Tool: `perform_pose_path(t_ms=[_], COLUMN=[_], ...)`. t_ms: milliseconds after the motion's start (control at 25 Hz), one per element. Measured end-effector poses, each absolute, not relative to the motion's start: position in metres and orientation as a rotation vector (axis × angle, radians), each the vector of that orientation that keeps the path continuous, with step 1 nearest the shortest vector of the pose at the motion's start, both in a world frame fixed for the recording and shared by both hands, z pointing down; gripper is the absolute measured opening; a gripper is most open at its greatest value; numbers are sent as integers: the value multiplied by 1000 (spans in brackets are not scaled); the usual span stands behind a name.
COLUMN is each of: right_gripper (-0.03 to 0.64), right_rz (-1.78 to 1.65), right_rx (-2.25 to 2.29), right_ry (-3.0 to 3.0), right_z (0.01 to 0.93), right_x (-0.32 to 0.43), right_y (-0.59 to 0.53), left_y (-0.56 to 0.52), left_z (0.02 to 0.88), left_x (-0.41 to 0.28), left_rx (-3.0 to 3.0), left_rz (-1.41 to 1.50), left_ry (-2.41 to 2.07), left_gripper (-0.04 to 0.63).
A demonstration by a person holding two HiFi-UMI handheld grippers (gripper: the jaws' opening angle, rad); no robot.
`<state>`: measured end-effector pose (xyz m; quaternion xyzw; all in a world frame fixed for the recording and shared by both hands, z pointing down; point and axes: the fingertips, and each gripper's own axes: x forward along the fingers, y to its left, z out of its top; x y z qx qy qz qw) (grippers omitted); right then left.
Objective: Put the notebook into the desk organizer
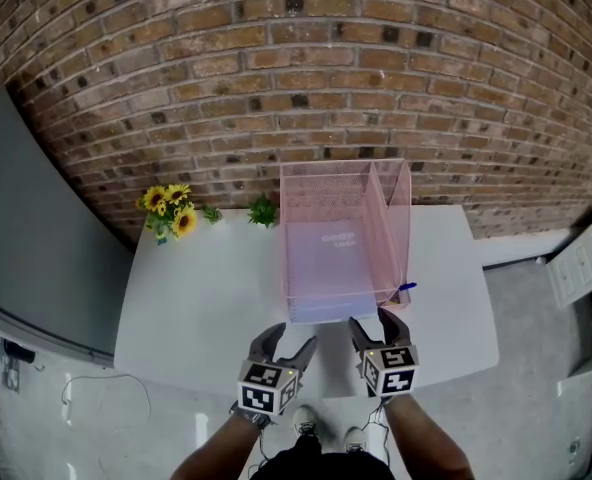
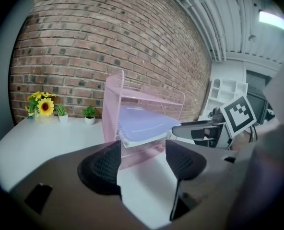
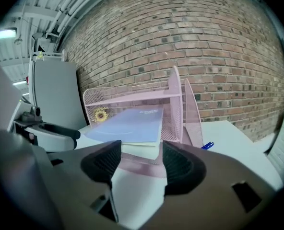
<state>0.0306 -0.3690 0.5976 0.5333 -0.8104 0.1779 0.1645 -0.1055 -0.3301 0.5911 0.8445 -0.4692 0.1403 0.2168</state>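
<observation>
In the head view, the lavender notebook [image 1: 324, 268] lay flat in the pink mesh desk organizer [image 1: 396, 203], its near edge past the tray's front lip. Bare white tabletop [image 1: 206, 298] spread to the left, up to the sunflowers [image 1: 169, 206].

In the left gripper view, the left hand-held gripper [image 2: 142, 150] had its jaws apart and empty near the tray's corner. No pen showed there.

In the right gripper view, a blue pen [image 3: 207, 145] lay beside the organizer's right wall. The right hand-held gripper [image 3: 141, 152] stood apart, holding nothing.

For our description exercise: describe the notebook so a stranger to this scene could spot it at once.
A white table stands against the brick wall. On it stands a pink mesh organizer; the notebook lies in its tray, the only lavender thing there.
</observation>
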Motion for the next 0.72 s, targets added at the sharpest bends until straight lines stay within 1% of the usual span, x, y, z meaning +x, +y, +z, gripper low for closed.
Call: perform_pose_path(t_ms=[480,720], right_gripper=[282,281], right_rz=[520,585], right_rx=[1676,1715], right_ry=[-2188,-2163], right_z=[599,604], right_x=[37,38], right_y=[-388,-392], left_y=[-331,-333], left_z=[587,584], left_x=[-109,-110], left_rx=[2354,2357], left_rz=[385,386], left_ry=[-1296,-1297], left_gripper=[278,278])
